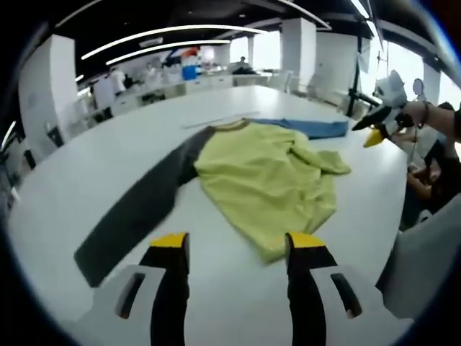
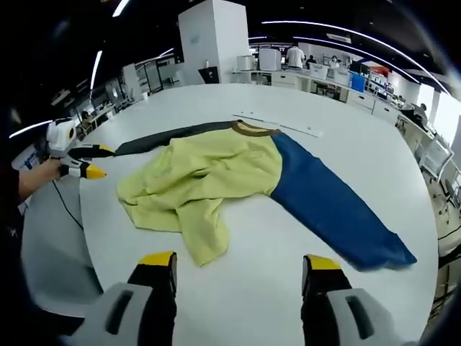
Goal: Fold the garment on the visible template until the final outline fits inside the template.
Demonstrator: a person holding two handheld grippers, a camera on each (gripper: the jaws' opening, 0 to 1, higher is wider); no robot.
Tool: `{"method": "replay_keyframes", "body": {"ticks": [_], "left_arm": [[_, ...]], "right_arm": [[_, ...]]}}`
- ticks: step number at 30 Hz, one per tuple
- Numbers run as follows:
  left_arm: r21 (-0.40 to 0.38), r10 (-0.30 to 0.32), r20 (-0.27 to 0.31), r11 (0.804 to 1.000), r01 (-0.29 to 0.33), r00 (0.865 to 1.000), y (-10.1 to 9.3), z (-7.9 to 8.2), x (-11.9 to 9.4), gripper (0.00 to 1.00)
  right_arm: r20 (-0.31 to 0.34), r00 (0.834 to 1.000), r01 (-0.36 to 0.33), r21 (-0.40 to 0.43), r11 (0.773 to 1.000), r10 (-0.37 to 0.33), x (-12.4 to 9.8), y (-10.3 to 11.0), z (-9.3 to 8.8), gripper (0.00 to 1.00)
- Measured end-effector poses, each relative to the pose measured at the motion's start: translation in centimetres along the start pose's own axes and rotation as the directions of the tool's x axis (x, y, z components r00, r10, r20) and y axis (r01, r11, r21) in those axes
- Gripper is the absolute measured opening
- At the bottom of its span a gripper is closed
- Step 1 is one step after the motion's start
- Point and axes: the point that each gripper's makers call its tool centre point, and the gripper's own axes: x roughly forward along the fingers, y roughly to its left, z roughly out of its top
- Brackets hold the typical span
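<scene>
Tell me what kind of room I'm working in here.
Probably an open-plan lab or office workspace: a large white table holds the yellow shirt with one grey and one blue sleeve, white benches with equipment line the back, and strip lights cross a dark ceiling.

The left gripper point(image 1: 236, 249) hovers over the near edge of the white table point(image 1: 108, 151), jaws spread wide and holding nothing. Just beyond them lies the garment point(image 1: 270, 176) — yellow-green body rumpled, dark grey sleeve point(image 1: 140, 209) stretched near-left, blue sleeve point(image 1: 313, 127) far-right. At the right, the right gripper point(image 1: 369, 132) — yellow-tipped — is held above the table's edge.
</scene>
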Motion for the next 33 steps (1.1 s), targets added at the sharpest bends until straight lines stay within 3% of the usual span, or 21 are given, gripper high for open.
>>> {"method": "replay_keyframes", "body": {"ticks": [5,9,15,22,33], "left_arm": [[0.015,-0.029,-0.006,0.999,0.029,1.000,-1.3,-0.3,0.7,0.46],[0.015,-0.044,-0.031,0.999,0.044,0.999,-2.2,-1.2,1.4,0.45],[0.030,-0.045,-0.052,0.998,0.046,0.998,-3.4,-2.1,2.4,0.43],[0.061,-0.072,-0.082,0.995,0.077,0.994,-4.6,-2.8,3.1,0.37],[0.059,-0.073,-0.064,0.995,0.076,0.995,-4.5,-3.0,3.6,0.25]], "right_arm": [[-0.016,0.999,-0.028,-0.032,0.999,0.028,1.0,1.7,-0.6,0.64],[-0.065,0.997,-0.048,-0.122,0.991,0.040,1.8,2.6,-1.5,0.62],[-0.064,0.994,-0.096,-0.162,0.982,0.087,2.8,4.3,-1.3,0.41],[-0.063,0.994,-0.103,-0.199,0.975,0.093,4.2,5.0,-1.1,0.30],[-0.093,0.992,-0.108,-0.223,0.969,0.089,5.7,4.7,-2.2,0.17]]}}
